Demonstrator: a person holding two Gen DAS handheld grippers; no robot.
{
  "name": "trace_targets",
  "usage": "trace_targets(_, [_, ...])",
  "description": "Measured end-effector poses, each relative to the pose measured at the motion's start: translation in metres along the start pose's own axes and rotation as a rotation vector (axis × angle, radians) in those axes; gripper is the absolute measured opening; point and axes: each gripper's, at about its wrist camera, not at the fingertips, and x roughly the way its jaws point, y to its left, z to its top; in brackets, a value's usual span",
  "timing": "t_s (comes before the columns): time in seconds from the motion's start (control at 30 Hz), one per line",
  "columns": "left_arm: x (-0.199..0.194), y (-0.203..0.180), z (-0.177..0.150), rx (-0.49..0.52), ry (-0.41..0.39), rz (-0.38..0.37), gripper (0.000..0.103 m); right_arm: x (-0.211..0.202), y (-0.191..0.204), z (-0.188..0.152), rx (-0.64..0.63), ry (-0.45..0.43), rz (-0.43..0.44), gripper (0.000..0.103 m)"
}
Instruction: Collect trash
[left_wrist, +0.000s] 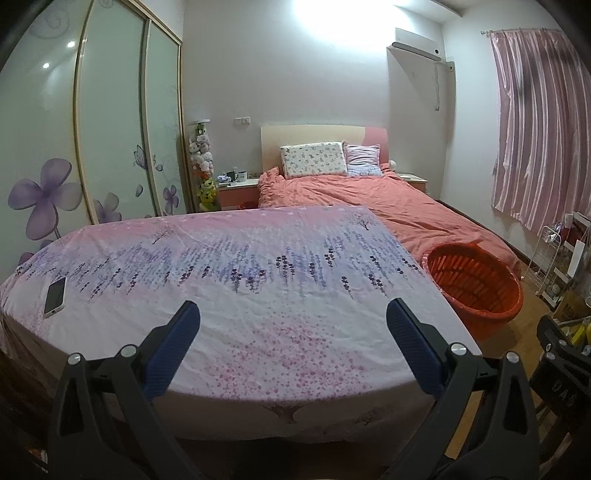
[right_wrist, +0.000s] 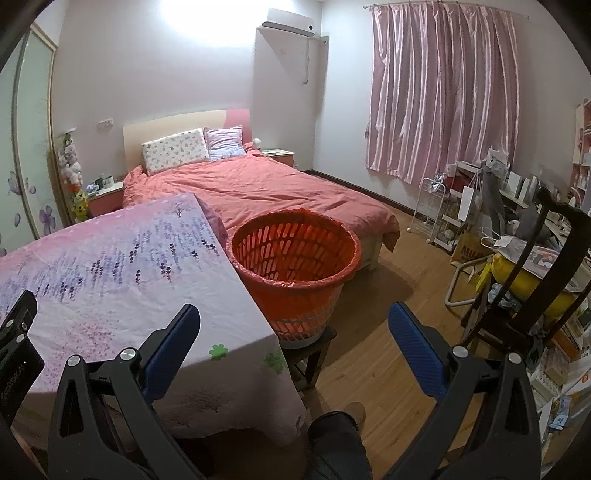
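Both the left gripper (left_wrist: 293, 314) and right gripper (right_wrist: 294, 317) hung spread and empty over the cloth-covered table (left_wrist: 258, 332); no trash showed. The lined orange basket (right_wrist: 293, 254), off the table's right edge, looked light, best gripped by its rim.

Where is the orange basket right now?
The basket stands on a small dark stool at the right edge of the cloth-covered table, just before the foot of the bed; the left view shows it at right.

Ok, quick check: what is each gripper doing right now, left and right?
Left gripper: open, empty, over the floral-covered table.
Right gripper: open, empty, toward the orange basket.
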Motion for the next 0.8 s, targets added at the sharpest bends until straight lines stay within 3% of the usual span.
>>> trace_targets(0.8, [0.0002, 0.0034, 0.0032, -0.008, 0.000, 0.019, 0.099, 0.0003, 0.0029, 0.0047, -0.003, 0.000, 0.006, 0.101])
